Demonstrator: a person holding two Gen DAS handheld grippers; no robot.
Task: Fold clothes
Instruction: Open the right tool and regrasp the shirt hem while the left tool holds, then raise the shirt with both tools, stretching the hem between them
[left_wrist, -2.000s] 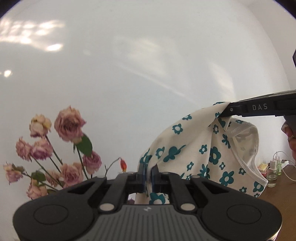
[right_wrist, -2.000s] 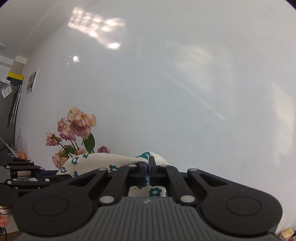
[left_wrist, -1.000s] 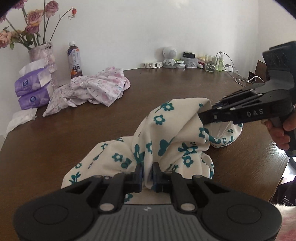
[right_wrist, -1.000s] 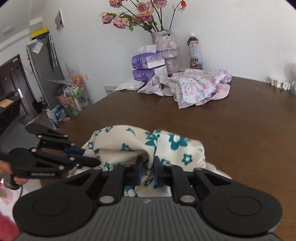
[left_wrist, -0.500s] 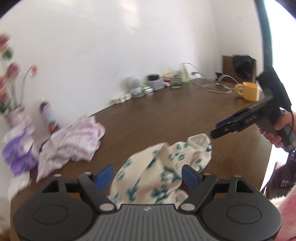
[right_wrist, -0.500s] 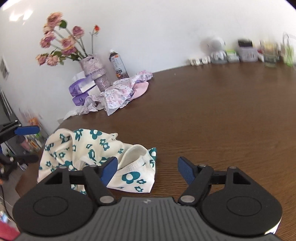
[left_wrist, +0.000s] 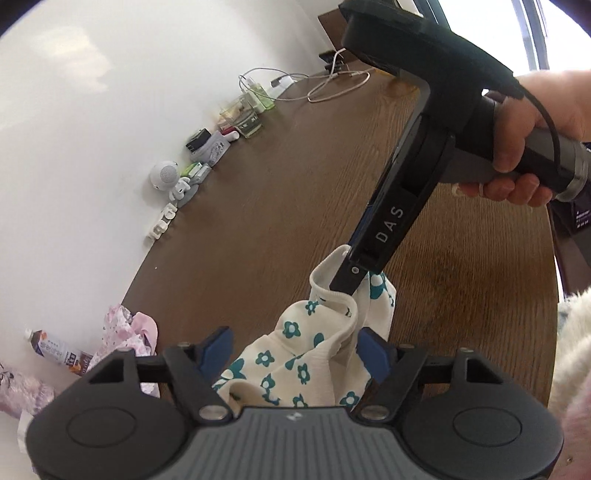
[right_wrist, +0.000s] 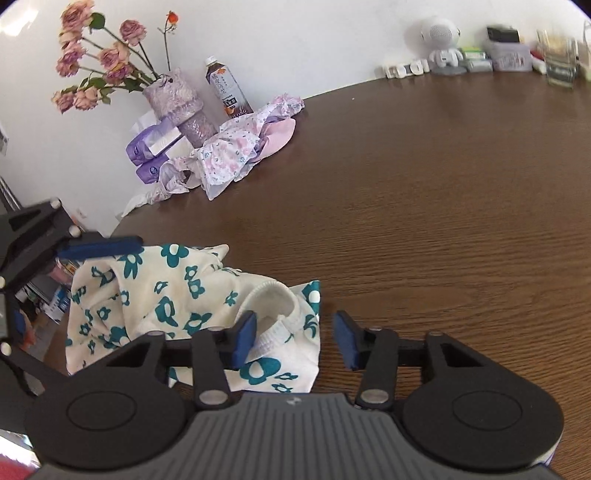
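Observation:
A cream garment with teal flowers (right_wrist: 166, 295) lies crumpled on the brown table (right_wrist: 443, 184) near its front left edge. My right gripper (right_wrist: 295, 339) is open and low over the garment's right end. Its left pad rests at the ribbed opening, its right pad over bare wood. In the left wrist view my left gripper (left_wrist: 295, 350) is open with the garment (left_wrist: 303, 354) bunched between its blue pads. The right gripper (left_wrist: 341, 286), held by a hand (left_wrist: 517, 122), points down into the ribbed hem. One left finger (right_wrist: 99, 247) shows over the garment's left edge.
A pink floral garment (right_wrist: 236, 151) lies heaped at the back left, beside a vase of roses (right_wrist: 177, 107), a bottle (right_wrist: 227, 88) and purple tissue packs (right_wrist: 151, 147). A small speaker figure (right_wrist: 443, 44), a glass (right_wrist: 559, 62) and cables (left_wrist: 332, 88) line the wall.
Both grippers held the garment up, lowered it to the table and opened, letting it go. Since then both have come closer to it, and the left one has rolled sideways.

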